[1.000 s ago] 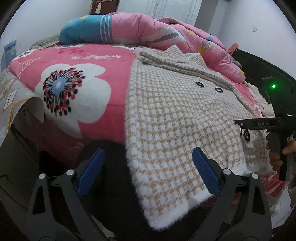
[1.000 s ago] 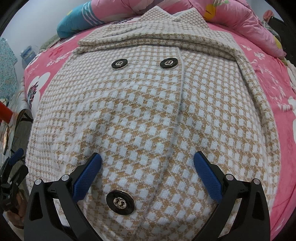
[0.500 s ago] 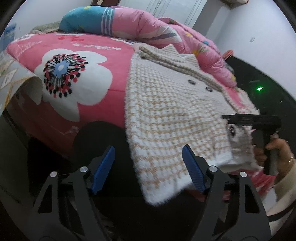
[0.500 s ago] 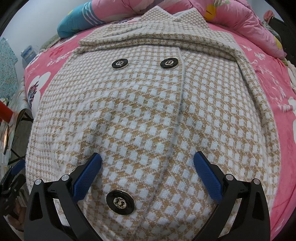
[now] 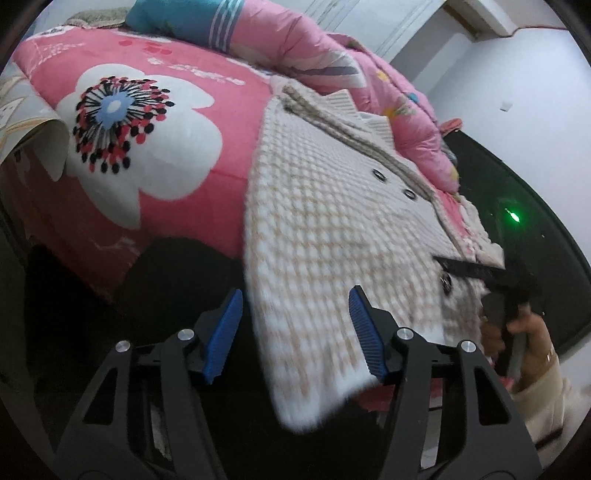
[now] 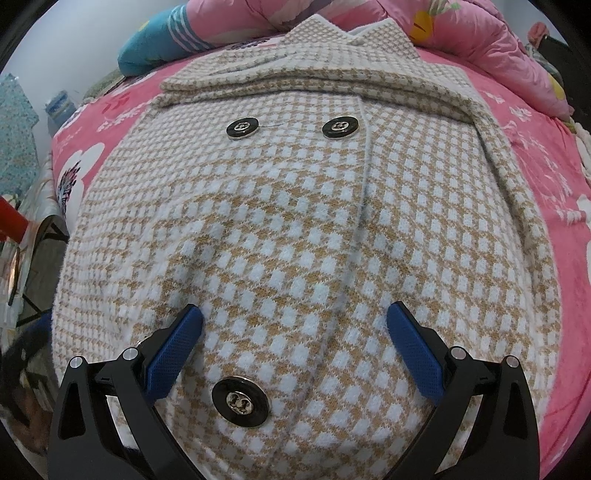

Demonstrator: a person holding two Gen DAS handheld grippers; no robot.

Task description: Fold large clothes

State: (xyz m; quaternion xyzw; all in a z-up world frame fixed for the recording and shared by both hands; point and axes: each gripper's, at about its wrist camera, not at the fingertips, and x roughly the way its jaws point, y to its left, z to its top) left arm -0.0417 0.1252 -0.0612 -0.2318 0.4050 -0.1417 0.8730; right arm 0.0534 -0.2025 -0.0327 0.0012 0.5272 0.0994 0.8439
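A beige and white houndstooth coat (image 5: 332, 236) with black buttons lies front up on a pink floral bed, its hem hanging over the near edge. My left gripper (image 5: 295, 328) is open, its jaws either side of the coat's hanging left hem corner, not closed on it. My right gripper (image 6: 295, 347) is open just above the coat's (image 6: 295, 206) lower front, with a black button (image 6: 240, 400) between its fingers. The right gripper also shows in the left wrist view (image 5: 476, 271), held by a hand.
The pink flowered bedspread (image 5: 122, 122) covers the bed. A rolled pink and blue quilt (image 5: 258, 33) lies along the far side, also in the right wrist view (image 6: 480, 33). A dark gap lies below the bed's edge (image 5: 166, 280). White wall stands at the right.
My left gripper has moved right and closer to the coat's hanging hem corner, and its jaws have narrowed somewhat. The right gripper has barely moved.
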